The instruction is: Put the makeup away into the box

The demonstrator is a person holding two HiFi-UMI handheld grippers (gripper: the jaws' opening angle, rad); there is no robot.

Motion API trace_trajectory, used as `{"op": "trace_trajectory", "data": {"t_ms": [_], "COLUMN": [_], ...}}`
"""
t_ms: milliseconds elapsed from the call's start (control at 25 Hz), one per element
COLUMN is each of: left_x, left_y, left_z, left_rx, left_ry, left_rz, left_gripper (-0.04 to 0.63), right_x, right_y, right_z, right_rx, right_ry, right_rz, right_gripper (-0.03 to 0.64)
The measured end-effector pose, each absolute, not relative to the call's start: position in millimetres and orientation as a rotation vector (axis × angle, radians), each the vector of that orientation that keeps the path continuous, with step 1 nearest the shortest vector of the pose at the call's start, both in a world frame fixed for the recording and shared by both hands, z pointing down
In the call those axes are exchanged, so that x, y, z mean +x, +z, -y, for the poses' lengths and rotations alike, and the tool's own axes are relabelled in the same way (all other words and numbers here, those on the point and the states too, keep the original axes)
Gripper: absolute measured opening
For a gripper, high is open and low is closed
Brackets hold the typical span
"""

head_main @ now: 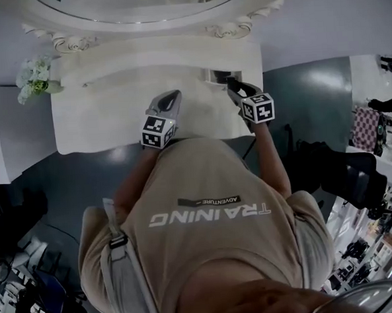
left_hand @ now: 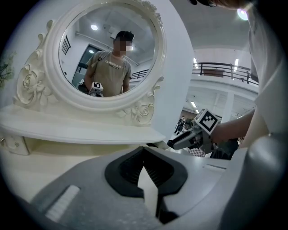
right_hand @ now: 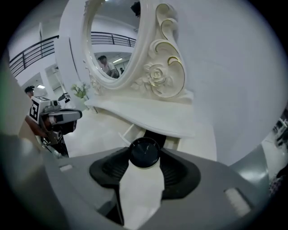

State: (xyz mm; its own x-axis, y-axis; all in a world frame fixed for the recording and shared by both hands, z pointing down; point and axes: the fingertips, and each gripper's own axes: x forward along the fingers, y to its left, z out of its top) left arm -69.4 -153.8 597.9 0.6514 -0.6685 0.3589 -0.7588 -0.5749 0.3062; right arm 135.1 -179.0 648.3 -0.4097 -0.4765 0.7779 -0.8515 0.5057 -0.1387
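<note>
My right gripper (head_main: pixel 233 85) (right_hand: pixel 144 167) is shut on a round black makeup jar (right_hand: pixel 144 152), which sits between its pad tips. It hovers over the right end of the white vanity table (head_main: pixel 108 121), just in front of a small open box (head_main: pixel 221 76) (right_hand: pixel 128 132) with a dark inside, tucked under the vanity's shelf. My left gripper (head_main: pixel 174 96) (left_hand: pixel 145 150) hangs over the middle of the table. Its jaw tips meet and nothing is between them. Each gripper also shows in the other's view, the right gripper (left_hand: pixel 176 143) and the left gripper (right_hand: pixel 74 115).
An oval mirror (left_hand: pixel 108 49) in a carved white frame stands on the shelf (left_hand: pixel 81 130) at the back and reflects the person. A bunch of white flowers (head_main: pixel 32 73) stands at the table's left end. Grey floor surrounds the table.
</note>
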Motion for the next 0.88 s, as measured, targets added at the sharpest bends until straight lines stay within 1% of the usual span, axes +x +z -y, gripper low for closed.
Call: {"op": "trace_trajectory", "data": {"t_ms": [160, 360, 560, 880], "left_x": [-60, -68, -73, -70], "left_y": [594, 600, 605, 604], "left_z": [149, 143, 141, 144], "left_rx": [2.464, 2.465, 2.439, 2.431], "left_ry": [0.285, 0.334, 0.341, 0.347], "left_rz": [1.096, 1.114, 1.138, 1.162], "left_gripper": [-0.002, -0.002, 0.000, -0.001], "right_x": [139, 137, 143, 130], "right_y": [659, 672, 680, 690], "right_z": [191, 206, 216, 224], "right_rx": [1.046, 0.986, 0.942, 0.910], "right_ry": [0.776, 0.868, 0.876, 0.907], "right_rz": [2.019, 1.961, 1.904, 1.919], "right_gripper": [0.218, 0.218, 0.218, 0.218]}}
